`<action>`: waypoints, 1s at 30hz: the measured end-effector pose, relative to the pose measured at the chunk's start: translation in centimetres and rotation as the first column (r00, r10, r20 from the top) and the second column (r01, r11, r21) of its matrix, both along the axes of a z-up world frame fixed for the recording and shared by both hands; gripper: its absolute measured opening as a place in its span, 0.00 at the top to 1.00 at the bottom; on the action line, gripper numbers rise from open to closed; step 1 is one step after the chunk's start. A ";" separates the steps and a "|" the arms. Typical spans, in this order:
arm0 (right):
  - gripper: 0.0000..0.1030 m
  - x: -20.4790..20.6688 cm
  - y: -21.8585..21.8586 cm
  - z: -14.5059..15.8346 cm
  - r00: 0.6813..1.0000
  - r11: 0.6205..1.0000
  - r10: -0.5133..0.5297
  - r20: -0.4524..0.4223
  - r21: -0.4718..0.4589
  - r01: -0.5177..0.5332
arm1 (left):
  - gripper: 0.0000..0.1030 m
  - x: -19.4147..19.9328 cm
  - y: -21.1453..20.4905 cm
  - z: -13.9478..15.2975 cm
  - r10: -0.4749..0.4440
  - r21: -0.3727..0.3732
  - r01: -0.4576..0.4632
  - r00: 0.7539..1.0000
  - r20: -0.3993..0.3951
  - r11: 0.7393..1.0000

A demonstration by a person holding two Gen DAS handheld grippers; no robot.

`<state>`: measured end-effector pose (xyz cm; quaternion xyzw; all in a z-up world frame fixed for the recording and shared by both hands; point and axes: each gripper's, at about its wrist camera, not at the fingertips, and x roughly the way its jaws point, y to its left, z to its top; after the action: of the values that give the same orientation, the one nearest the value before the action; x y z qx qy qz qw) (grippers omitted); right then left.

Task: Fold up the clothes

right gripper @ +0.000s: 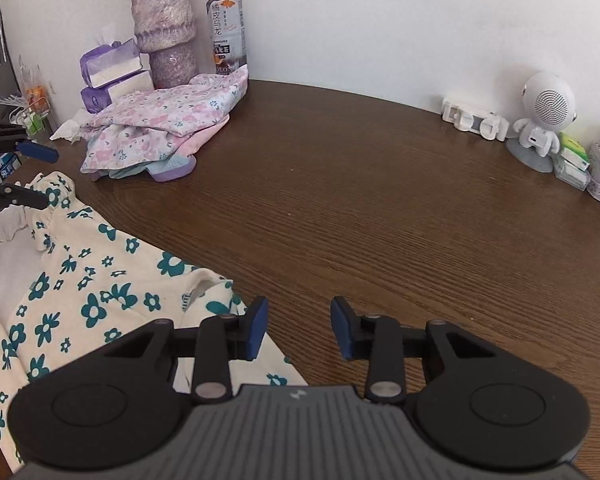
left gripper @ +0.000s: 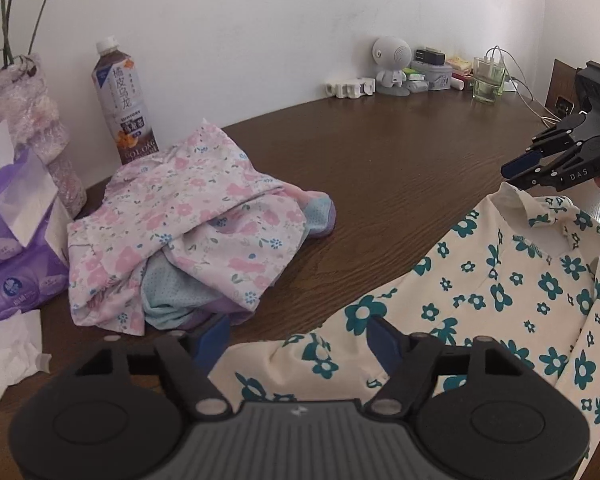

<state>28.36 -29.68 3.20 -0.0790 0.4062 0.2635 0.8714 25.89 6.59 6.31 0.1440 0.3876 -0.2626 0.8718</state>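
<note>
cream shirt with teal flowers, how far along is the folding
Barely begun. The cream shirt with teal flowers lies spread on the brown wooden table, unfolded. Both the left gripper and right gripper are open over it, gripping nothing. The crumpled pink floral clothes pile is still untouched.

Left gripper (left gripper: 298, 338) and right gripper (right gripper: 299, 328) both gape, angled downward.

My dark wooden table (right gripper: 340, 184) carries the cream flowered garment (left gripper: 500, 300) at its near edge; beyond it lie the pink floral heap (left gripper: 180, 224), tea bottle (left gripper: 124, 100), and tissue packs (left gripper: 16, 248).
</note>
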 end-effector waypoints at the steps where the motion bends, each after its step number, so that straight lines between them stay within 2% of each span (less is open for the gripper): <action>1: 0.65 0.1 0.1 -0.1 1.000 1.000 0.015 -0.007 0.012 -0.015 | 0.38 0.1 0.2 -0.3 -0.008 -0.009 0.008 1.000 -0.011 1.000; 4: 0.66 0.1 0.7 -0.4 0.998 0.997 0.066 -0.024 0.035 -0.065 | 0.40 0.4 0.3 -0.9 -0.022 -0.007 0.022 0.999 -0.027 1.000; 12: 0.66 -0.9 2.0 -0.9 0.989 0.988 0.146 -0.031 -0.043 -0.147 | 0.44 1.1 1.5 -2.0 -0.017 -0.039 0.014 0.998 -0.063 0.999; 14: 0.69 -1.1 2.2 -1.1 0.987 0.985 0.158 -0.035 -0.062 -0.160 | 0.58 1.3 1.7 -2.2 -0.013 -0.050 0.010 0.997 -0.070 0.999; 21: 0.80 -1.5 2.8 -1.1 0.982 0.977 0.187 -0.036 -0.095 -0.190 | 0.79 1.8 2.5 -2.3 -0.009 -0.089 0.001 0.997 -0.082 0.996; 23: 0.91 -1.7 3.1 -1.1 0.978 0.972 0.205 -0.032 -0.110 -0.208 | 0.86 1.6 2.4 -2.3 -0.007 -0.092 0.000 0.997 -0.076 0.996; 25: 0.97 -2.1 3.5 -1.0 0.977 0.966 0.212 -0.017 -0.148 -0.213 | 0.89 1.3 2.2 -2.3 -0.002 -0.096 -0.005 0.998 -0.066 0.995; 28: 0.98 -2.8 4.1 -0.9 0.976 0.957 0.216 0.010 -0.202 -0.210 | 0.89 0.9 2.4 -2.2 0.020 -0.124 -0.026 0.998 -0.054 0.992; 30: 0.98 -2.9 3.8 -0.8 0.978 0.959 0.209 0.013 -0.200 -0.203 | 0.89 1.0 2.8 -2.4 0.040 -0.151 -0.050 0.997 -0.069 0.987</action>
<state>25.48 -25.83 2.36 -0.2113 0.4049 0.3099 0.8339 26.85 9.42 3.94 0.0595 0.3978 -0.2762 0.8729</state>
